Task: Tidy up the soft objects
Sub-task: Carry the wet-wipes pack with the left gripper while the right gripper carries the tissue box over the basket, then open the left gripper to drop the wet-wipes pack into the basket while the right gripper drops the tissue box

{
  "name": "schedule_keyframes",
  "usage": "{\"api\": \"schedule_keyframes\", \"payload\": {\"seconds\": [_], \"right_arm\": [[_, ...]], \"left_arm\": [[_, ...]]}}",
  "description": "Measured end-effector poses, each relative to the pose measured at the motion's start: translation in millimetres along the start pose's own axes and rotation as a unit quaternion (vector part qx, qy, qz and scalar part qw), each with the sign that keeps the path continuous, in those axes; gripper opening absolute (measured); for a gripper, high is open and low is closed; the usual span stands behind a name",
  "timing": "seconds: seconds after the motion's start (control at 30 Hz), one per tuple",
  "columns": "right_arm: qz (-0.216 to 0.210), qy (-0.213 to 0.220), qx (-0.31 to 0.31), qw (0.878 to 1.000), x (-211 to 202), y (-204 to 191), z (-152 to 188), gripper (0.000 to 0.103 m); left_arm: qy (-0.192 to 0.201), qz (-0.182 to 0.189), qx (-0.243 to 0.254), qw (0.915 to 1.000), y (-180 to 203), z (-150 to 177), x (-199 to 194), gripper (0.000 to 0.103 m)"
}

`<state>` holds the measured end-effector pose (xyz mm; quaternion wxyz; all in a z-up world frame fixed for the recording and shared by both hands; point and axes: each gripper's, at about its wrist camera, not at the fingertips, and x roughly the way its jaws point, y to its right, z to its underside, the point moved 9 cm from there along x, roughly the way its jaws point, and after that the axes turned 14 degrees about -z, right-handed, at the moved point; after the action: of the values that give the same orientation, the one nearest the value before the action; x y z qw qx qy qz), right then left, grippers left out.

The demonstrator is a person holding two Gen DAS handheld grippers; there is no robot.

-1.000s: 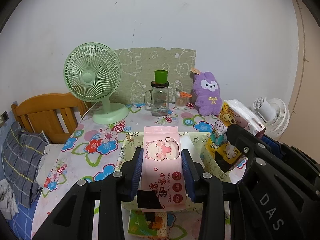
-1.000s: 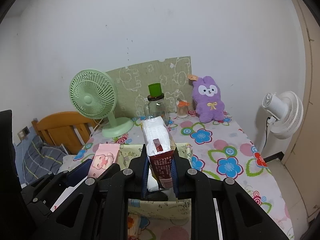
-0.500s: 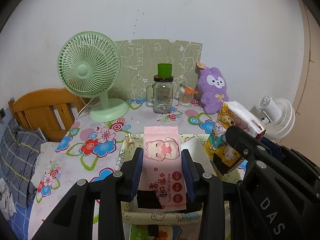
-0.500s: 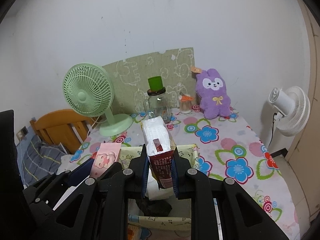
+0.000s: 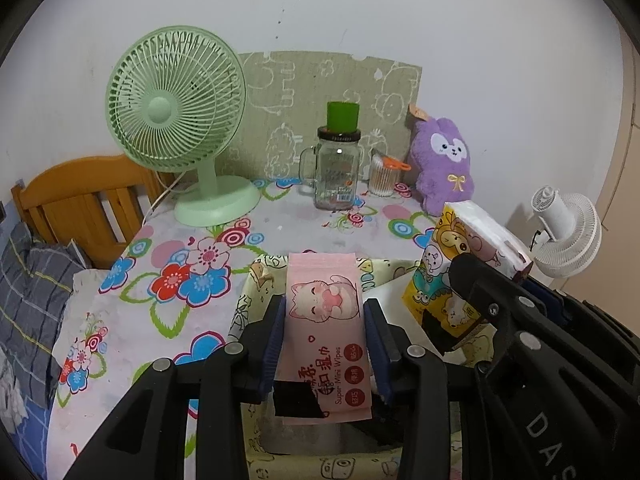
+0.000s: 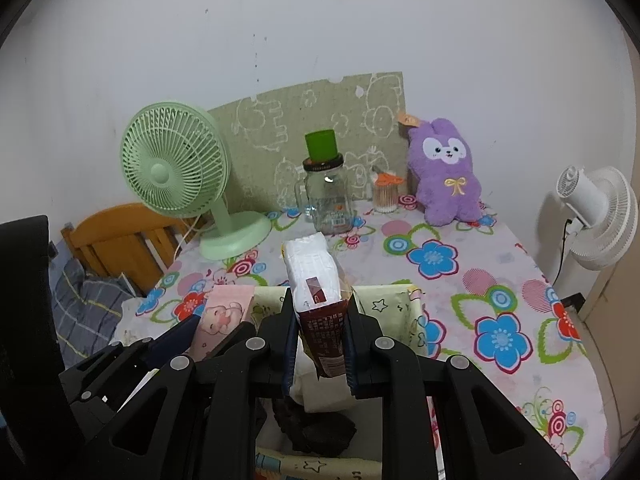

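Two fans, one jar [image 5: 337,168], one plush rabbit [image 5: 442,166]. The left gripper [image 5: 325,342] grasps one wipes pack [image 5: 326,334], and the right gripper [image 6: 319,334] clamps one tissue pack [image 6: 318,286]. Both hang over the fabric bin [image 6: 412,308], lower and closer than a second ago.

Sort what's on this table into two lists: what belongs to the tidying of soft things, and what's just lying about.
Part of the job:
- pink wet wipes pack, gripped in the left claw
- tissue pack, gripped in the right claw
- fabric storage bin under both
- purple plush rabbit, possibly

Just lying about:
- green fan
- glass jar
- cotton swab holder
- white fan
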<state>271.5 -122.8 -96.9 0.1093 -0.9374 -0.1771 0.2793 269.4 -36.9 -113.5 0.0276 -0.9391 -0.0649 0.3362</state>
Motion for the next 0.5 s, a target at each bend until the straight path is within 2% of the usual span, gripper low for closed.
{"api": "schedule_keyframes", "payload": {"seconds": [0.2,0.27,0.33,0.5], "right_arm": [[-0.003,-0.012,0.0,1.0,12,-1,4,0.023],[-0.005,-0.017,-0.002,1.0,17,-1,6,0.023],[-0.009,-0.022,-0.002,1.0,20,-2,8,0.023],[-0.018,-0.03,-0.004,0.999,29,-6,11,0.023]], "left_arm": [[-0.013,0.004,0.003,0.9999,-1,5,12,0.042],[-0.018,0.001,0.006,0.9998,-3,7,16,0.049],[-0.02,-0.005,0.008,0.9997,-6,9,18,0.063],[-0.023,-0.012,0.007,0.9996,-15,11,17,0.077]]}}
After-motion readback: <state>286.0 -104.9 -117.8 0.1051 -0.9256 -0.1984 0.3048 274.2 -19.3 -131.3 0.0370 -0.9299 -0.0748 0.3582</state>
